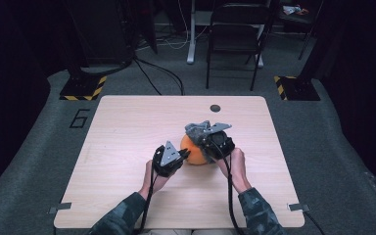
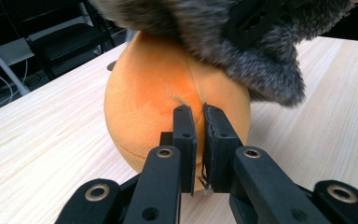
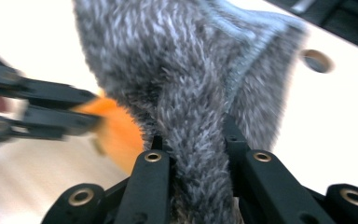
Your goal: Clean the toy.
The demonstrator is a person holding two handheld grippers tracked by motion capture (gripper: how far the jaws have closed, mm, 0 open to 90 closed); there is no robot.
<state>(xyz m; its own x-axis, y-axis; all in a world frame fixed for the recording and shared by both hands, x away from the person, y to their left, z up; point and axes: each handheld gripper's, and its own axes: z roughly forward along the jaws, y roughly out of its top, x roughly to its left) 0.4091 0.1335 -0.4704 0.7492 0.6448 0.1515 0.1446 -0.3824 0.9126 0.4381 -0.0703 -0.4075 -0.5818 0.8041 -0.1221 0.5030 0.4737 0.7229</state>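
An orange plush ball point(image 1: 194, 152) point(image 2: 154, 93) rests on the wooden table point(image 1: 127, 122), right of centre. A grey furry cloth point(image 1: 198, 129) point(image 3: 191, 70) lies draped over the ball's far top. My right gripper point(image 1: 204, 137) point(image 3: 192, 133) is shut on a thick fold of this cloth. My left gripper point(image 1: 185, 154) point(image 2: 199, 109) comes in from the left. Its jaws are closed to a thin slit and pinch the ball's orange skin, which dimples at their tips. In the right gripper view the left gripper point(image 3: 91, 116) presses against the orange ball point(image 3: 121, 133).
A small round hole point(image 1: 215, 107) point(image 3: 318, 60) is in the table's far side. Beyond the table stand a black folding chair point(image 1: 235, 29) and two striped floor bases point(image 1: 84, 87). Bare tabletop lies to the left and in front of the hands.
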